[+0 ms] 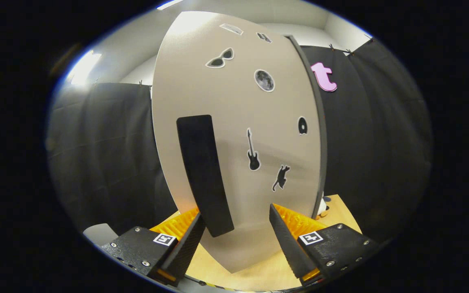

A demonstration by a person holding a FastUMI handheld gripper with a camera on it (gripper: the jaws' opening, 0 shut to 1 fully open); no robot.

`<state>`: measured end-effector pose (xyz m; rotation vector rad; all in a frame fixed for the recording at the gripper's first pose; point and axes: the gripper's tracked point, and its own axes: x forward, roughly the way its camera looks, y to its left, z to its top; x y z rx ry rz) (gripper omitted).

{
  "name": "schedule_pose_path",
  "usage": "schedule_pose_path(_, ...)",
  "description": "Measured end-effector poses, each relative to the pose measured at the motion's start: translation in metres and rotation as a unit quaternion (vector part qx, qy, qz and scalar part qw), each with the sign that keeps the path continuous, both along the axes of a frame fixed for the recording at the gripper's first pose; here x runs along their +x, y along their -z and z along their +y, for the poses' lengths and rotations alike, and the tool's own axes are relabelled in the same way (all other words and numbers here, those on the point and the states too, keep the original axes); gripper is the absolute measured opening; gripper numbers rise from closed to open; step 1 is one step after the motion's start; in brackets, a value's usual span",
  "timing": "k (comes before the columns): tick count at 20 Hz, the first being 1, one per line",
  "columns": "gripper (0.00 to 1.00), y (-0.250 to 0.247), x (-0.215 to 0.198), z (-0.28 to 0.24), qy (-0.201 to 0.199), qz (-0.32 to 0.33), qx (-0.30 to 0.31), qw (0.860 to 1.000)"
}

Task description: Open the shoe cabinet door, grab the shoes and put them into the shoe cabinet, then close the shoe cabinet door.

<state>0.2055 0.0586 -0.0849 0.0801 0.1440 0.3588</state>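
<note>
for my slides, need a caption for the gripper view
Open gripper close before the sticker-covered shoe cabinet door, its black handle just ahead of the fingers.

A staged recording booth, not a real home: black cloth drapes (377, 134) clipped along the top at 9 and 3 o'clock, plain white walls (136, 44) above, and a sticker-dotted beige cabinet door (234, 134) on a light wooden worktop (342, 211).

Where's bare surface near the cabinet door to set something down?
Bare wooden tabletop shows under the door, between the open gripper fingers, and a strip right of the door edge. Straight ahead it is crowded: the door and its black handle sit just ahead.
</note>
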Motion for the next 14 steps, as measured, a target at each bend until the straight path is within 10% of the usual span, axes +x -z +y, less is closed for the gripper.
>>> schedule_pose_path(14,0.95,-0.008,0.08,0.095,0.015,-0.038,-0.025,0.999)
